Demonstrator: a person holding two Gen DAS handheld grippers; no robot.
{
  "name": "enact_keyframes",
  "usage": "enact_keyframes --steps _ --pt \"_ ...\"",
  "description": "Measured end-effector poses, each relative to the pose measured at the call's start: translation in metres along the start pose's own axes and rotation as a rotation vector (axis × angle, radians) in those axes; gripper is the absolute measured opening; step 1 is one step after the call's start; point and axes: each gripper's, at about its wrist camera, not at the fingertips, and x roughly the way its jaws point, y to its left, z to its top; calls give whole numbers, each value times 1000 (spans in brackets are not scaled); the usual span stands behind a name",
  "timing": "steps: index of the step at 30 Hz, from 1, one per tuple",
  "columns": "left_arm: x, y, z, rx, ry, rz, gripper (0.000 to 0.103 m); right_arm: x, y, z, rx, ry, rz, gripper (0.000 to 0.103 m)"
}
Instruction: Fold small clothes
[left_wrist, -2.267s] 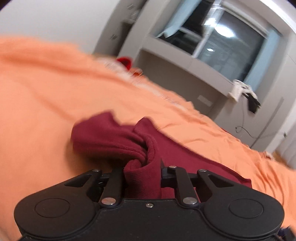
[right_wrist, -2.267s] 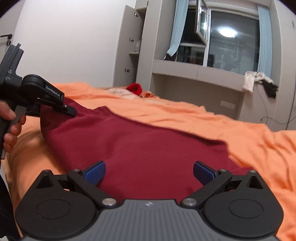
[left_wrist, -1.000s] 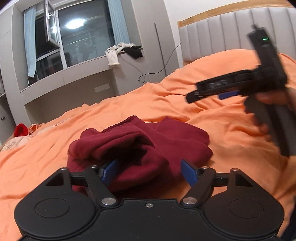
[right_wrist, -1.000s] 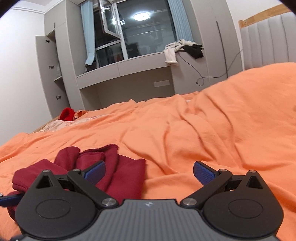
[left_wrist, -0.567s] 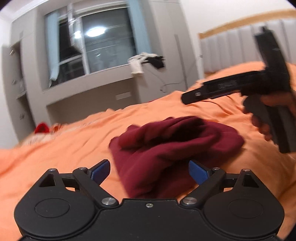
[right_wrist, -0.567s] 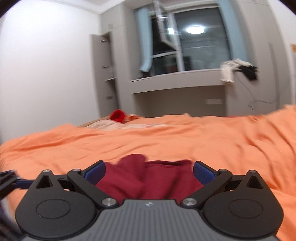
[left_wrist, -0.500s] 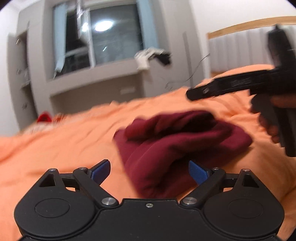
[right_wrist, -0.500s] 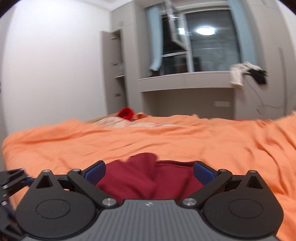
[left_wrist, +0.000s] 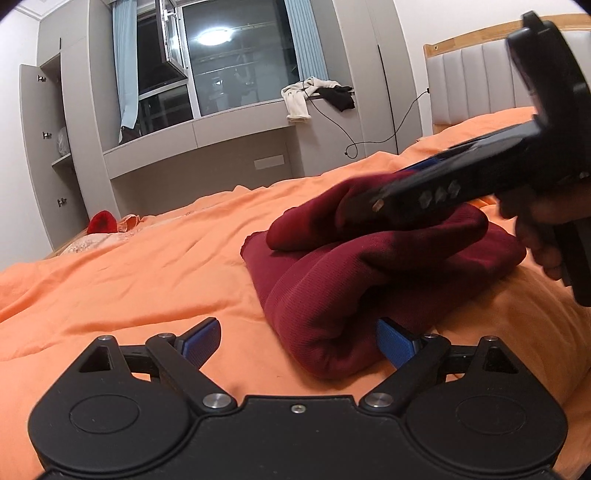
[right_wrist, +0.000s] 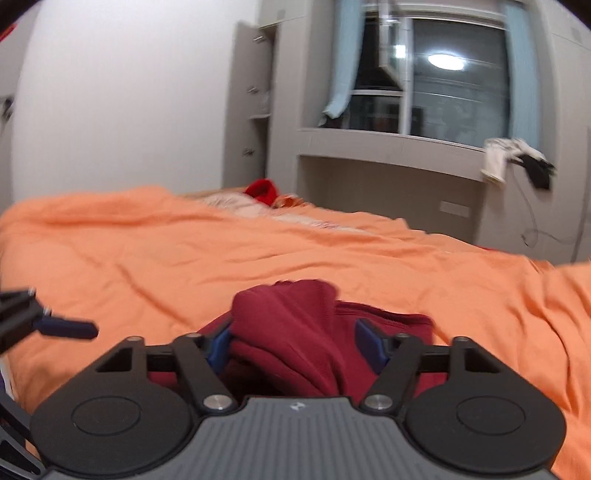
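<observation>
A dark red garment (left_wrist: 373, 266) lies bunched and loosely folded on the orange bedcover (left_wrist: 129, 273). My left gripper (left_wrist: 299, 341) is open at its near end, the right pad against the cloth, holding nothing. My right gripper (right_wrist: 293, 341) sits over the top of the garment (right_wrist: 295, 314) with a raised fold between its blue pads (right_wrist: 219, 343); the jaws are part closed around the cloth, and a firm grip cannot be told. In the left wrist view the right gripper's body (left_wrist: 480, 173) lies across the garment's top.
The bedcover (right_wrist: 147, 258) stretches far to the left and back. A red item (left_wrist: 100, 222) and pale cloth lie at the far edge. A grey window ledge (left_wrist: 207, 136) with draped clothes (left_wrist: 299, 99) and a cable stands behind; a padded headboard (left_wrist: 472, 81) is at the right.
My right gripper has come down onto the garment's top and narrowed around a fold. My left gripper has shifted left, so the garment sits to its right.
</observation>
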Motion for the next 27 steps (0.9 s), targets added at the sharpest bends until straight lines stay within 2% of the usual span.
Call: enact_keyframes --steps 3,10,13,18,23,27 --pt "1 -3 0 5 -5 5 92 -13 -26 -3 92 1 -30 70" --pt "0 -7 -1 4 -8 6 93 -31 -99 -25 322 75 -105 74" --pt "-1 -9 -1 8 -13 1 93 -38 -122 -38 414 99 -93 84" --pt "-2 -14 -1 23 -21 -7 94 -49 -145 -41 502 62 -60 97" --pt "-2 -19 1 41 -55 -17 94 -26 -142 -30 575 50 -21 96" --pt "1 -16 14 45 -88 -81 94 1 -135 -24 586 83 -2 79"
